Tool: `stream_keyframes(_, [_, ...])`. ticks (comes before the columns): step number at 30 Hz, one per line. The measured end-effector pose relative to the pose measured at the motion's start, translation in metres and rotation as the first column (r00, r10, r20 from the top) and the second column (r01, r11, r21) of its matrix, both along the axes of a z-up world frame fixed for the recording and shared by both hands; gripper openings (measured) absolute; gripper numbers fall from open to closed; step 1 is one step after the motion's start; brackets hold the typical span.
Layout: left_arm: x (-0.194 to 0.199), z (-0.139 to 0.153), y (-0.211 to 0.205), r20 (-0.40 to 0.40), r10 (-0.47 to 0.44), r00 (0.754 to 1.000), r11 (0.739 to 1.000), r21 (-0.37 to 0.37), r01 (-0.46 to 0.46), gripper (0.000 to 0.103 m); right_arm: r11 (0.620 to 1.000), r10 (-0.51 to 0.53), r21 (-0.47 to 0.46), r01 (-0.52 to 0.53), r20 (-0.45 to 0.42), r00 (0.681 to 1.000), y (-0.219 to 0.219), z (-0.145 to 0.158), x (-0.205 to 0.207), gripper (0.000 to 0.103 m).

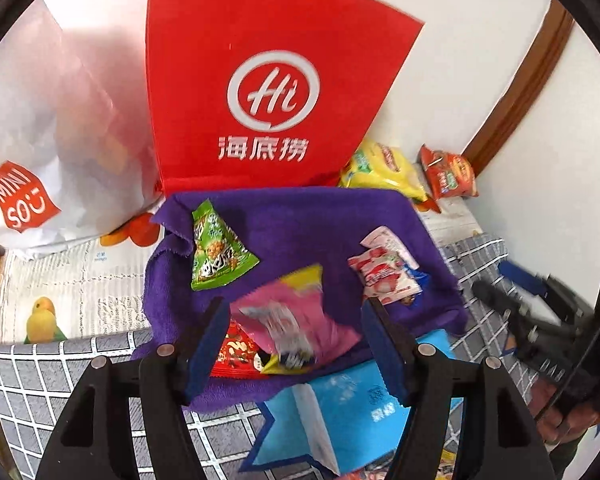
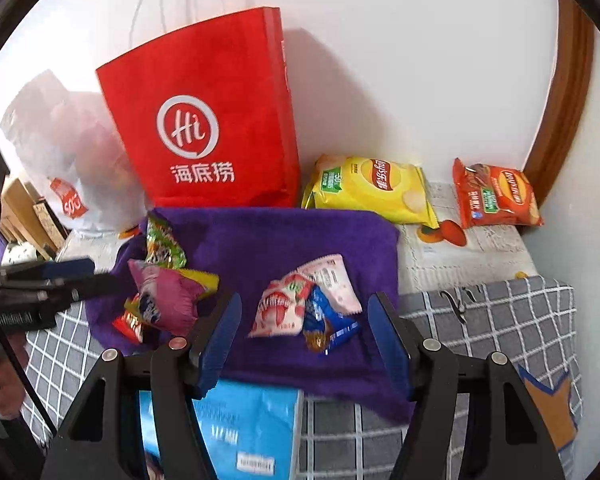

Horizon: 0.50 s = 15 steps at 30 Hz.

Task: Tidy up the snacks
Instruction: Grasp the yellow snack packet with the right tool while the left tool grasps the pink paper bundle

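We see our left gripper (image 1: pixel 296 344) and right gripper (image 2: pixel 304 340) with jaws apart, gripping nothing, above a purple fleece cloth (image 2: pixel 260 236). On it lie a pink foil snack bag (image 1: pixel 296 320), a green triangular packet (image 1: pixel 216 252) at eleven o'clock and red-white candy packets (image 2: pixel 292 304). At twelve o'clock a tall red paper bag (image 2: pixel 204 128) stands closed-faced; we cannot tell its contents.

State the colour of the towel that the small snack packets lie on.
The towel is deep purple, plain with no pattern; the right wrist view shows it best.
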<state>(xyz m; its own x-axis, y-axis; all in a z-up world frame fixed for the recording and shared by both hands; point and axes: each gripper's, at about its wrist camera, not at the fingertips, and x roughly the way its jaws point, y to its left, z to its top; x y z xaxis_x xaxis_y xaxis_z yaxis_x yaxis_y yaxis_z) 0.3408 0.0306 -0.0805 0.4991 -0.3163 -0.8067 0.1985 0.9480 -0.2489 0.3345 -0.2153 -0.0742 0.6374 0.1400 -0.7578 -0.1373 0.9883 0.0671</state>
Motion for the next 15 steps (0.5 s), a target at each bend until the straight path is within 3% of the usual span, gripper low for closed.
stream_keyframes(8, [-0.036,0.039,-0.003,0.093,-0.036,0.995,0.999,-0.033,0.039,0.066,1.000,0.007,-0.020,-0.007,0.010,1.000,0.001,0.011,-0.043,0.065])
stream_keyframes(12, [-0.058,0.047,-0.003,0.111,-0.057,0.992,0.997,-0.048,0.063,0.066,1.000,-0.019,0.013,0.019,0.037,0.999,-0.003,0.019,-0.062,0.066])
stream_keyframes(15, [-0.073,0.051,0.001,0.134,-0.045,0.990,0.997,-0.062,0.053,0.066,0.999,-0.032,-0.016,0.032,0.033,0.999,-0.001,0.019,-0.072,0.066])
